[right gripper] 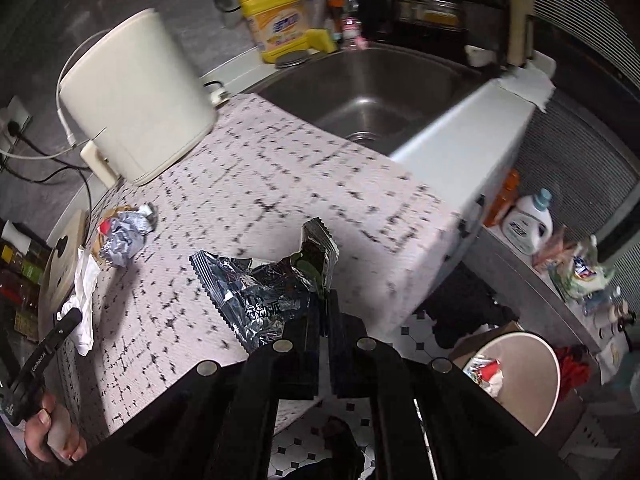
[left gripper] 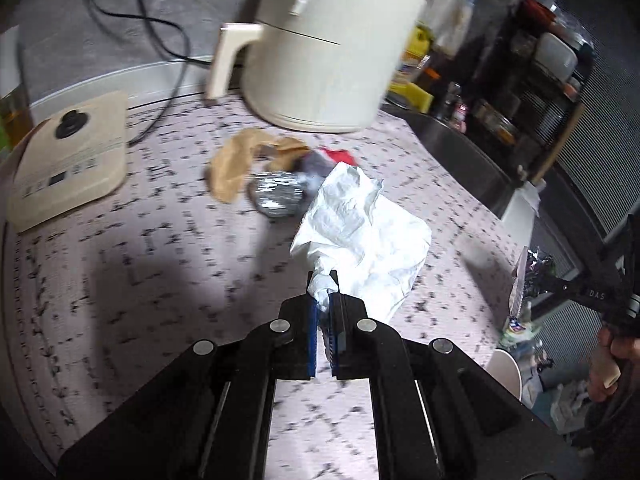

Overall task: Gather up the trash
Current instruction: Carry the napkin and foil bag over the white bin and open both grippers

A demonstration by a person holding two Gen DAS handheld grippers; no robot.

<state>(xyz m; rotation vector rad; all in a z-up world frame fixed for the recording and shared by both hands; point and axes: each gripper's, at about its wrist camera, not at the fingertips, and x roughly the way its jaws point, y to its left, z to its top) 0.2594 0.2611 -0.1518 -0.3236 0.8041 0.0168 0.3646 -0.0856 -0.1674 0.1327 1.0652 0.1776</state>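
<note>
Together, both grippers hold trash above a patterned counter. The left gripper has its jaws pinched nearly closed on a twisted corner of a crumpled white tissue, which hangs lifted over the counter. Beyond it, still lying on the counter, are a foil ball, a brown paper scrap and a red scrap, bunched together just in front of a cream kettle. A flat cream scale lies to the left, near a black cable.

The right gripper is likewise clamped, its jaws almost together on the edge of a torn silver snack wrapper, held over the counter's near edge. A steel sink sits beyond the counter, with a yellow detergent jug behind it. Below and to the right, on the tiled floor, stands a round bin with some red and white trash inside. The tissue and the other gripper show at the left edge of this view, well apart from the bin. A white bottle stands on a low shelf at right.
</note>
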